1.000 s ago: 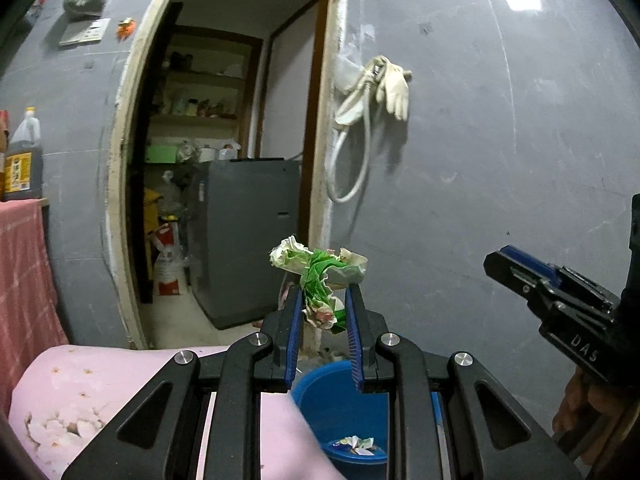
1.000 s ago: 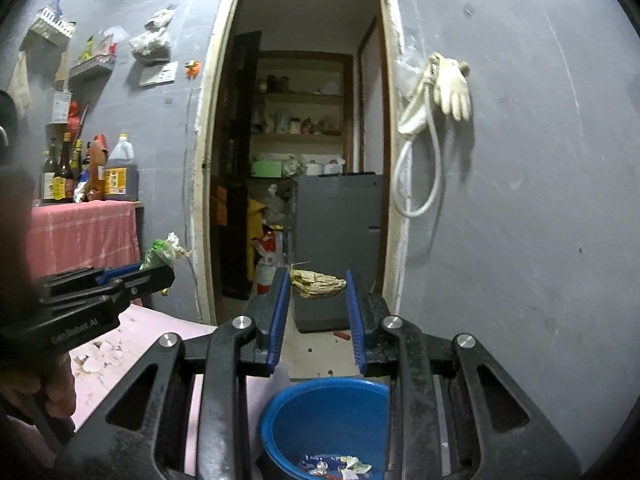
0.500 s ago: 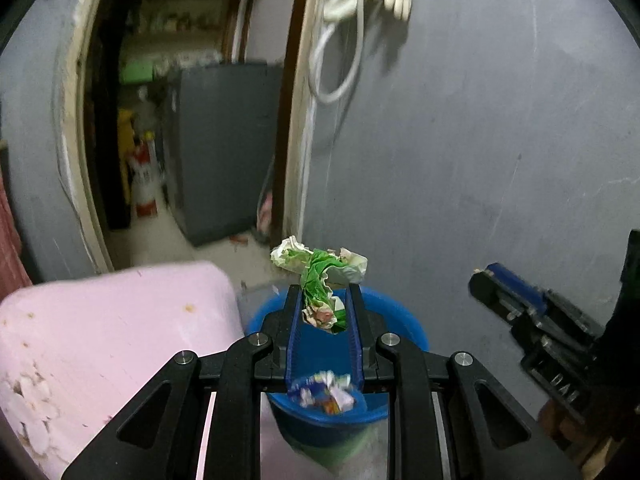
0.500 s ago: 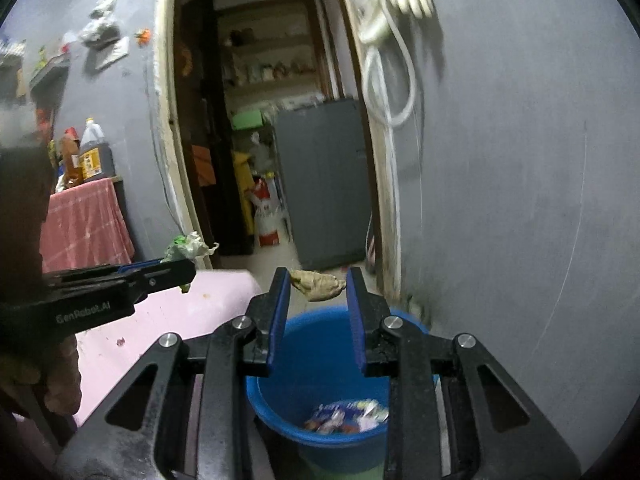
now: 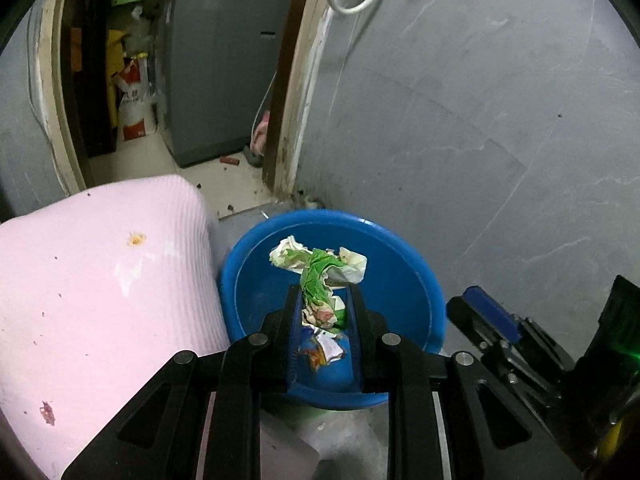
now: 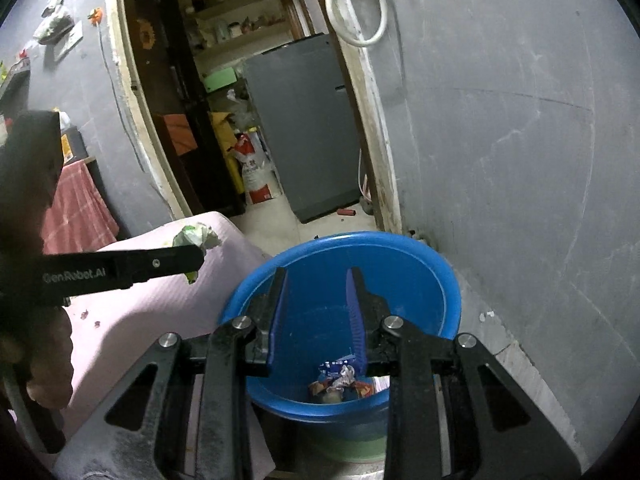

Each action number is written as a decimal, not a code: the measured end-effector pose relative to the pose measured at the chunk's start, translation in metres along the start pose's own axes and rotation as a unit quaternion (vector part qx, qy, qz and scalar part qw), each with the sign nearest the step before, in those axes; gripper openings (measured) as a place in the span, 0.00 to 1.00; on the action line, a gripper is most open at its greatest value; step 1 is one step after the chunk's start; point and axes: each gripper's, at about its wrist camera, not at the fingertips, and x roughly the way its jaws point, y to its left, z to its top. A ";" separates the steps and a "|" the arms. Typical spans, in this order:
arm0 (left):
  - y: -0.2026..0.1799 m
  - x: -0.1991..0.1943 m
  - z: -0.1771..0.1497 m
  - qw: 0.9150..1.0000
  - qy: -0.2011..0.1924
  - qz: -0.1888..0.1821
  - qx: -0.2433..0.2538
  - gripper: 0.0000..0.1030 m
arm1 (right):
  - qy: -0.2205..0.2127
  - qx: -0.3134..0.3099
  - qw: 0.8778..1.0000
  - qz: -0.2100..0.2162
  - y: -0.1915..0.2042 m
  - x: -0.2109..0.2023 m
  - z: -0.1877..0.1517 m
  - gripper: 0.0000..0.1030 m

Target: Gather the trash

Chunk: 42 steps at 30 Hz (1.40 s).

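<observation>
My left gripper (image 5: 323, 294) is shut on a crumpled green and white paper wad (image 5: 320, 276) and holds it over the blue bucket (image 5: 408, 276). The wad also shows in the right wrist view (image 6: 196, 238) at the left gripper's tip (image 6: 192, 258). My right gripper (image 6: 318, 276) is open and empty above the blue bucket (image 6: 424, 276). Several scraps of trash (image 6: 340, 380) lie at the bucket's bottom, also seen in the left wrist view (image 5: 326, 350).
A pink padded surface (image 5: 92, 280) lies left of the bucket. A grey wall (image 5: 480, 120) stands right behind it. An open doorway (image 6: 248, 100) shows a grey appliance (image 6: 308, 120), a red-white sack (image 6: 254, 176) and shelves.
Both grippers tilted down over the bucket. My right gripper opened and the brown scrap it held is gone from its jaws. My left gripper still holds the wad.
</observation>
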 end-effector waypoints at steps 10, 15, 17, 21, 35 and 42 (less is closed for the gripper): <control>0.006 0.007 -0.009 1.000 0.019 0.002 -0.018 0.34 | -0.005 0.004 1.000 -0.015 -0.001 -0.009 0.002 0.28; 0.008 -0.010 -0.009 1.000 0.000 -0.002 -0.027 0.39 | -0.017 0.000 1.000 -0.018 0.004 -0.019 0.006 0.31; 0.008 -0.021 -0.010 0.999 -0.016 -0.002 -0.029 0.45 | -0.025 -0.003 0.999 -0.019 0.006 -0.026 0.010 0.35; 0.011 -0.048 -0.009 0.998 -0.049 -0.004 -0.038 0.53 | -0.043 -0.012 0.999 -0.022 0.014 -0.044 0.017 0.42; 0.032 -0.154 -0.020 0.985 -0.161 0.009 -0.053 0.93 | -0.106 -0.032 0.994 -0.021 0.054 -0.110 0.041 0.91; 0.036 -0.193 -0.033 0.979 -0.197 0.029 -0.046 0.96 | -0.123 -0.027 0.992 -0.016 0.075 -0.136 0.038 1.00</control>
